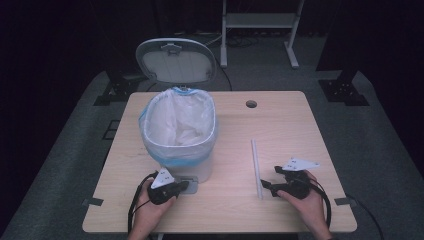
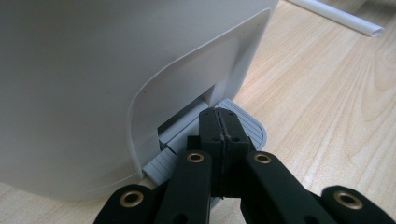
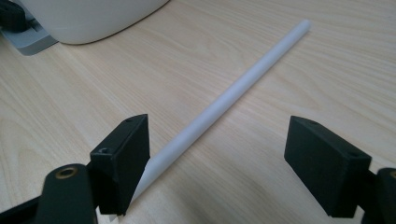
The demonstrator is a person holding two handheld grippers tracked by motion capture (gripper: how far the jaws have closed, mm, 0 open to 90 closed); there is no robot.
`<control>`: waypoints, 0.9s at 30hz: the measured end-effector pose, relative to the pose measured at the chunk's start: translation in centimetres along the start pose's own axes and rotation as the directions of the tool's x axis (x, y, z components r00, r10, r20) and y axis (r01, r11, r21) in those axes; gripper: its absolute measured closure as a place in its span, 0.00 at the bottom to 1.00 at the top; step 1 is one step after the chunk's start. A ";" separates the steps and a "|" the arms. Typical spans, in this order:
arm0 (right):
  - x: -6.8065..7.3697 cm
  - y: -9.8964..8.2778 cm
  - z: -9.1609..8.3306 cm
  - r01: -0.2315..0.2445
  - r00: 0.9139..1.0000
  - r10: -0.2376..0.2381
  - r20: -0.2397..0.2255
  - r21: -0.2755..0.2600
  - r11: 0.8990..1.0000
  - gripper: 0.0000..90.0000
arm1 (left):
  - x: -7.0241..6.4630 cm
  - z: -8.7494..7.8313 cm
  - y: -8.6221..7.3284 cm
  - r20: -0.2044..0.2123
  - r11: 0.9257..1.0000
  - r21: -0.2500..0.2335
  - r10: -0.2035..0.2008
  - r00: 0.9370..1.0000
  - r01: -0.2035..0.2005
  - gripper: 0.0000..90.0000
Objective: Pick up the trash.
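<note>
While the left gripper (image 1: 184, 187), jaws closed, presses the pedal (image 2: 243, 122) at the bin's (image 1: 179, 131) foot near the desk's (image 1: 280, 107) front edge, the lid (image 1: 176, 61) stands up. The right gripper (image 3: 217, 158), jaws wide, straddles the tube's (image 3: 233, 93) near end toward the front right corner. Next, I judge: close on the tube, lift, carry it to the bin.

I am seeing one pedal bin (image 1: 179, 135), one white tube (image 1: 256, 167) and two claws, left (image 1: 186, 187) and right (image 1: 268, 178), sitting on one worktop (image 1: 280, 120).
</note>
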State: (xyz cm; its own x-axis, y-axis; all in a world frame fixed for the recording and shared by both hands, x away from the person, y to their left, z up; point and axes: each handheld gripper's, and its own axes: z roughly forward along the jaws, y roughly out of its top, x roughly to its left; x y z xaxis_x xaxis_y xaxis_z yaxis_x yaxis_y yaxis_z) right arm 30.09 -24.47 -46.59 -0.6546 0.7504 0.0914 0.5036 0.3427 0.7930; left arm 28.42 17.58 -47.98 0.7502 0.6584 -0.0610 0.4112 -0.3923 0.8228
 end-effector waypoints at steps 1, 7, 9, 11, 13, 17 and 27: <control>0.1 0.1 0.1 0.000 1.000 0.000 -0.002 0.003 1.000 0.24 | 0.0 0.0 0.0 0.000 1.000 0.000 0.000 1.000 0.000 1.00; 0.6 0.4 0.9 0.011 1.000 -0.011 -0.012 0.014 1.000 0.25 | 0.0 0.0 0.0 -0.003 1.000 0.002 0.002 1.000 -0.002 1.00; 0.7 0.4 1.2 0.012 1.000 -0.012 -0.011 0.017 1.000 0.25 | 0.0 0.0 0.0 -0.003 1.000 0.001 0.002 1.000 -0.002 1.00; 0.8 0.4 1.3 0.012 1.000 -0.011 -0.012 0.023 1.000 0.26 | 0.0 0.0 0.0 -0.002 1.000 0.002 0.001 1.000 -0.001 1.00; 0.9 0.4 1.6 0.015 1.000 -0.015 -0.012 0.026 1.000 0.27 | 0.0 0.0 0.0 -0.002 1.000 0.002 0.001 1.000 -0.001 1.00; 1.0 0.4 2.2 0.023 1.000 -0.022 -0.016 0.041 0.999 0.31 | 0.0 0.0 0.0 0.001 1.000 0.000 -0.001 1.000 0.001 1.00; 1.3 0.3 3.3 0.051 0.999 -0.050 -0.004 0.073 0.996 0.45 | 0.1 0.0 0.0 0.003 1.000 0.000 -0.004 1.000 0.004 1.00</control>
State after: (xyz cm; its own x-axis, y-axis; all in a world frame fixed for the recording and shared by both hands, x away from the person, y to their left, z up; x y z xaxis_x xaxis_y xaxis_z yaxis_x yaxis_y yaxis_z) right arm 31.25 -21.58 -48.25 -0.6816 0.7297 0.0539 0.5096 0.4206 0.7506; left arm 28.46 17.61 -47.99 0.7498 0.6584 -0.0661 0.4144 -0.3892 0.8227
